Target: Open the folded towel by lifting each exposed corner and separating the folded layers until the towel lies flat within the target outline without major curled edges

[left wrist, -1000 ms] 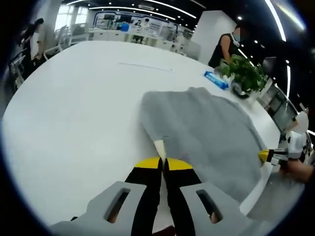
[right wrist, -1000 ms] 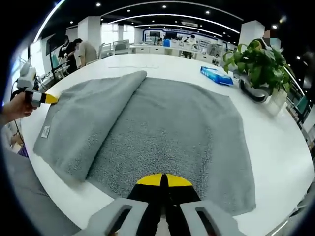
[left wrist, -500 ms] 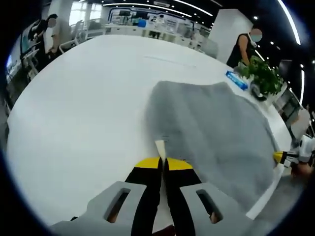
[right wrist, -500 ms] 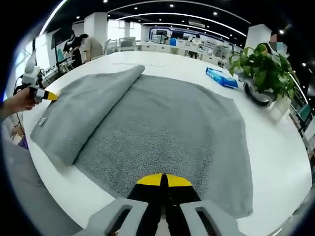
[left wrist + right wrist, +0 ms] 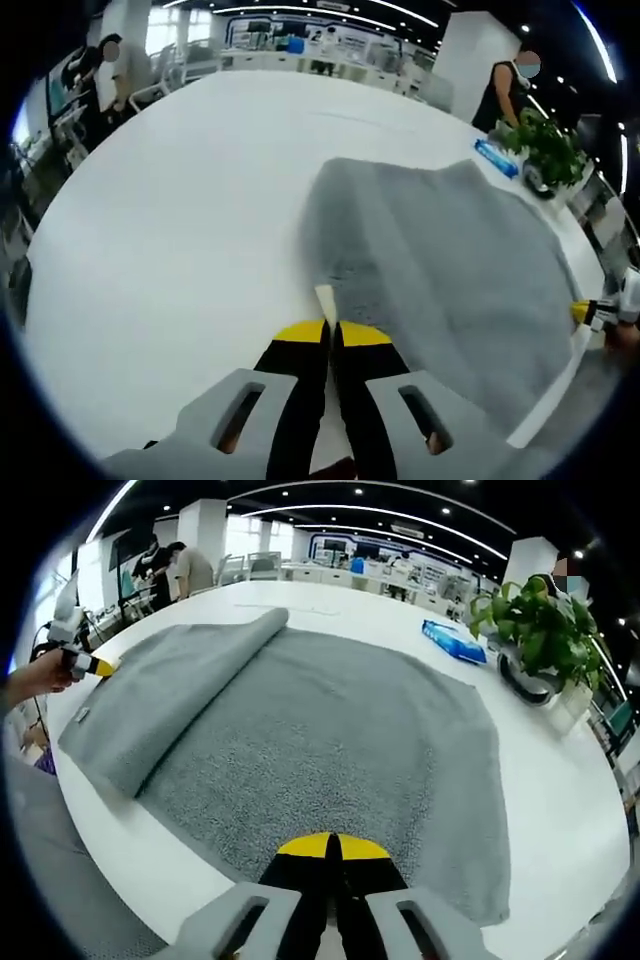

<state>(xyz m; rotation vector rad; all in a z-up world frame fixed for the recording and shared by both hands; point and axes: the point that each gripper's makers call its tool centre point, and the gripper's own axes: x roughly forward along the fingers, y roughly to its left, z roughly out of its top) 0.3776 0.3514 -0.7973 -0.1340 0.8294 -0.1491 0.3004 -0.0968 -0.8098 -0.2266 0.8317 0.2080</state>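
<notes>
Two claws, one grey towel (image 5: pixel 330 740), one white counter (image 5: pixel 170 220). The towel is thick terry, nubbly loop pile, roughly rectangular, lying on the smooth glossy counter.

Left gripper view: my left claw (image 5: pixel 328 325) has black jaws with yellow tips, pressed together with no gap I can see. A small cream tag (image 5: pixel 325 299) sticks up from between the tips, at the towel's near corner, so I read the claw as pinched on that corner. From there the towel (image 5: pixel 440 260) runs forward and to the right; its left edge looks blurred and slightly raised. Bare counter lies to the left of it. At the far right edge of this view my right claw (image 5: pixel 592 312) shows as a yellow tip at the towel's other near corner.

Right gripper view: at the far left, a hand (image 5: pixel 30 675) holds the left claw (image 5: pixel 100 666), its yellow tip at the corner of a folded-over layer (image 5: pixel 170 695). That layer is a long flap doubled over the left side of the towel, its fold rolled into a soft rounded ridge running away from me. The rest of the towel lies flat in a single layer, edges straight. My right claw (image 5: pixel 330 852) sits at the towel's near edge, jaws together; whether cloth is caught between them I cannot tell. Farther right, beyond the towel, a blue packet (image 5: pixel 452 640) and a leafy potted plant (image 5: pixel 525 630) stand on the counter.
</notes>
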